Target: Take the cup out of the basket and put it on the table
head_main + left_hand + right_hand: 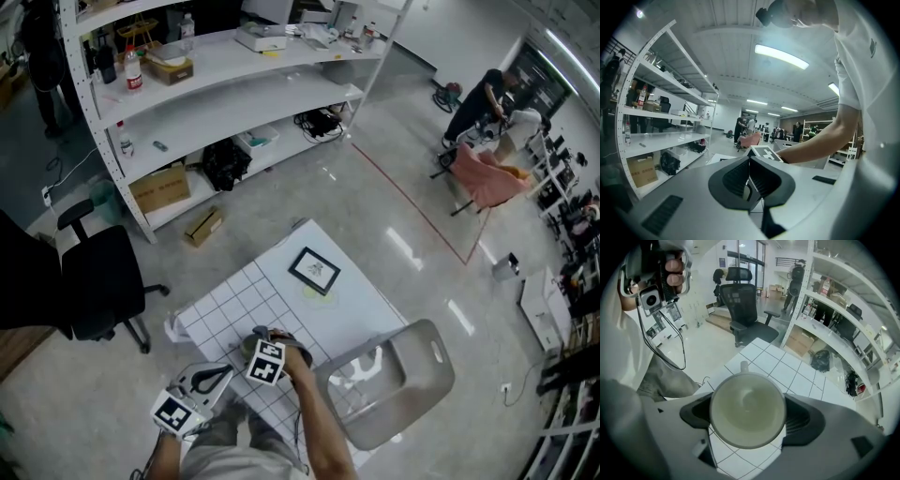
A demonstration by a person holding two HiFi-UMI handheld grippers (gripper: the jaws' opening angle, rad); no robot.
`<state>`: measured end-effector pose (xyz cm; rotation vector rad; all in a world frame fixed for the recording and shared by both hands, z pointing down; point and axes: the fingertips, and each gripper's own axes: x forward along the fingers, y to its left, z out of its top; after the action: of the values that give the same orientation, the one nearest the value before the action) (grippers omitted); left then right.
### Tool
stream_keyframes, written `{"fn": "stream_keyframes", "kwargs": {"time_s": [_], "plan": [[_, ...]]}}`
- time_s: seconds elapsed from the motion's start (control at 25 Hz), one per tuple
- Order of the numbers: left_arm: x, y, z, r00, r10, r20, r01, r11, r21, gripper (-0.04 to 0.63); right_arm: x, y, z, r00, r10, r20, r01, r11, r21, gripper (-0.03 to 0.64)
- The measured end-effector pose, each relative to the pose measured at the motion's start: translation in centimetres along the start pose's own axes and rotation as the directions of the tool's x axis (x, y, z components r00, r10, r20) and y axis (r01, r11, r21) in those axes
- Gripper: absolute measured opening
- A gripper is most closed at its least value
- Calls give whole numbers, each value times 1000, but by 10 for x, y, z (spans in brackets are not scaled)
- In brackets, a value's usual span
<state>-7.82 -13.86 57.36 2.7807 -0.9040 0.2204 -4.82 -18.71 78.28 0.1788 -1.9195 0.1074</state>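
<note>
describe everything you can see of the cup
The cup is pale, off-white with a faint greenish tint inside, and looks like glazed ceramic. It has a round rim and a small handle on its far side, and it is empty. Its mouth faces the camera. The right gripper clamps its sides over the gridded table; whether it touches the table cannot be told.

Pale round ceramic cup (747, 404) between right gripper (747, 417) jaws, over white grid-lined table (230, 300). Black-framed picture (314, 270) on table, 1 o'clock. Grey plastic basket (412, 375) at 4 o'clock.
</note>
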Motion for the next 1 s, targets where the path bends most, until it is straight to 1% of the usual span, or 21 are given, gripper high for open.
{"fn": "stream_keyframes", "kwargs": {"time_s": [0.2, 0.36, 0.68, 0.84, 1.0], "plan": [[1, 0, -1, 1000, -6, -1, 6, 1000, -6, 12, 5, -1, -1, 1000, -8, -6, 8, 1000, -9, 437], [3, 0, 1, 1000, -9, -2, 9, 1000, -14, 12, 12, 0, -6, 1000, 7, -30, -8, 1000, -22, 437], [2, 0, 0, 1000, -6, -9, 6, 1000, -10, 12, 14, 2, -7, 1000, 14, -11, -14, 1000, -12, 437], [5, 0, 3, 1000, -10, -9, 10, 1000, -8, 12, 15, 3, -14, 999, 11, -52, -13, 999, -30, 439], [5, 0, 2, 1000, -11, -12, 10, 1000, -15, 12, 14, 4, -16, 998, 10, -59, -11, 1000, -19, 439]]}}
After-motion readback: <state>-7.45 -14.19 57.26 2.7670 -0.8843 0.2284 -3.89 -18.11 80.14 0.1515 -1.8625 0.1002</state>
